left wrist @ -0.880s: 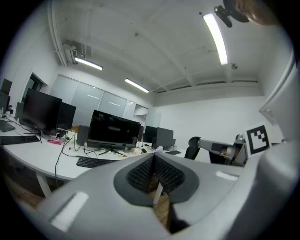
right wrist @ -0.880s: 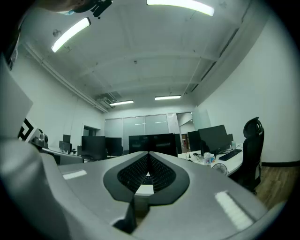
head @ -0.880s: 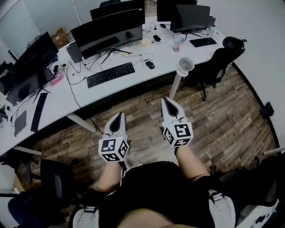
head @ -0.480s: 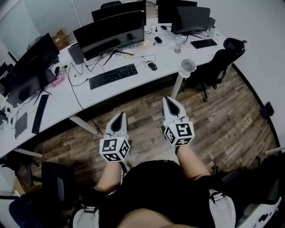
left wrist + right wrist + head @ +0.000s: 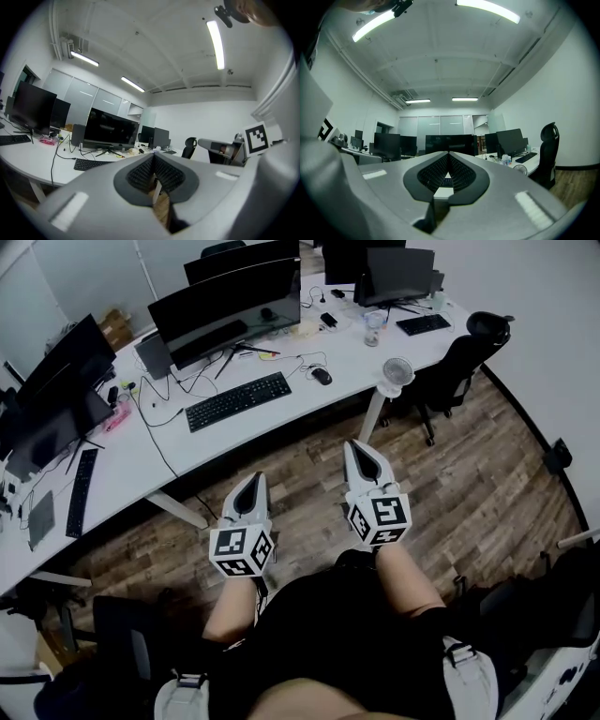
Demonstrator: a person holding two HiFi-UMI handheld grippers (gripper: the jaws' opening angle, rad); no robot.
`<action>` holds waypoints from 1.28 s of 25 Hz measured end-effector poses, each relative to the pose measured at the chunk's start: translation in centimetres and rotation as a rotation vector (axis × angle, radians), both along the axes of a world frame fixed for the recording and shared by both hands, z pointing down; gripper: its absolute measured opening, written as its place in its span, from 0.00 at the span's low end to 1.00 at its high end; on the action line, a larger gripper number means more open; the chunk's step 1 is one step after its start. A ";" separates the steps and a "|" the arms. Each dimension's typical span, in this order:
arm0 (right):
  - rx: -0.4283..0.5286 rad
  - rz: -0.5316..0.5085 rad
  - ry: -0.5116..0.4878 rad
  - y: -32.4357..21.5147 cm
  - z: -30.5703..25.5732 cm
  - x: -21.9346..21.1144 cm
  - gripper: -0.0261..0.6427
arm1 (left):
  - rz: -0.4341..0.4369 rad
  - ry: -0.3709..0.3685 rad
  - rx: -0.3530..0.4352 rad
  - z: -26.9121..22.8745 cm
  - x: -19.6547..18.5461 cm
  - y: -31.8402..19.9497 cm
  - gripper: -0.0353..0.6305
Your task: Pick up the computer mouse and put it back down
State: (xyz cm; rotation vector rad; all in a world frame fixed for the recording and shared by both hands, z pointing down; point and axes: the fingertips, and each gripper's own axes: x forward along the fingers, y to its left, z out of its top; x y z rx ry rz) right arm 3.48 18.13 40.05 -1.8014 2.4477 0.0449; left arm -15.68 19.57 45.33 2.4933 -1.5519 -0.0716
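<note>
A small black computer mouse (image 5: 322, 376) lies on the white desk (image 5: 281, 413), just right of a black keyboard (image 5: 236, 399). Both grippers hang over the wooden floor, well short of the desk, and point toward it. The left gripper (image 5: 254, 480) is shut and holds nothing; in its own view the ribbed pads meet at the tip of the left gripper (image 5: 152, 158). The right gripper (image 5: 356, 447) is also shut and empty, and its own view shows the jaws closed at the tip of the right gripper (image 5: 449, 154). The mouse is far ahead of both.
Several dark monitors (image 5: 230, 301) stand along the long curved desk, with cables, a second keyboard (image 5: 421, 323) and a cup (image 5: 374, 330). A small white fan (image 5: 397, 372) sits at the desk edge. A black office chair (image 5: 461, 357) stands to the right on the wood floor (image 5: 469, 484).
</note>
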 end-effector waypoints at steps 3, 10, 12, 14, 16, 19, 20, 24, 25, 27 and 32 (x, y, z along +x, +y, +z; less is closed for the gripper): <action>-0.016 0.006 0.014 -1.1 0.6 -0.2 0.04 | 0.004 0.011 -0.002 0.4 -0.5 -1.3 0.13; -0.015 0.019 0.031 -6.5 1.1 1.2 0.04 | 0.002 0.017 -0.009 1.4 0.2 -6.7 0.13; -0.017 0.014 0.025 -9.2 1.6 1.8 0.04 | -0.011 0.012 -0.011 1.9 0.6 -9.1 0.13; -0.016 0.006 0.012 -12.6 2.2 2.5 0.04 | -0.025 0.003 -0.015 2.4 1.1 -12.3 0.13; -0.021 -0.002 0.000 -16.5 2.7 3.4 0.04 | -0.030 -0.008 -0.021 2.8 2.0 -15.8 0.13; -0.039 -0.013 -0.005 -22.6 3.2 5.0 0.04 | -0.029 -0.019 -0.021 2.6 3.7 -21.2 0.13; -0.045 -0.017 -0.007 -24.7 3.1 5.5 0.03 | -0.033 -0.020 -0.020 2.3 4.1 -23.2 0.13; -0.075 -0.032 -0.013 -33.0 3.3 7.2 0.04 | -0.053 -0.033 -0.023 1.6 5.6 -31.0 0.13; -0.082 -0.037 -0.013 -34.9 3.4 7.6 0.04 | -0.058 -0.035 -0.025 1.5 6.0 -32.7 0.13; -0.093 -0.050 -0.010 -38.2 3.4 8.0 0.04 | -0.071 -0.034 -0.029 1.2 6.3 -35.8 0.13; -0.142 -0.082 0.012 -44.7 4.4 7.7 0.04 | -0.103 -0.012 -0.064 1.5 5.7 -41.1 0.13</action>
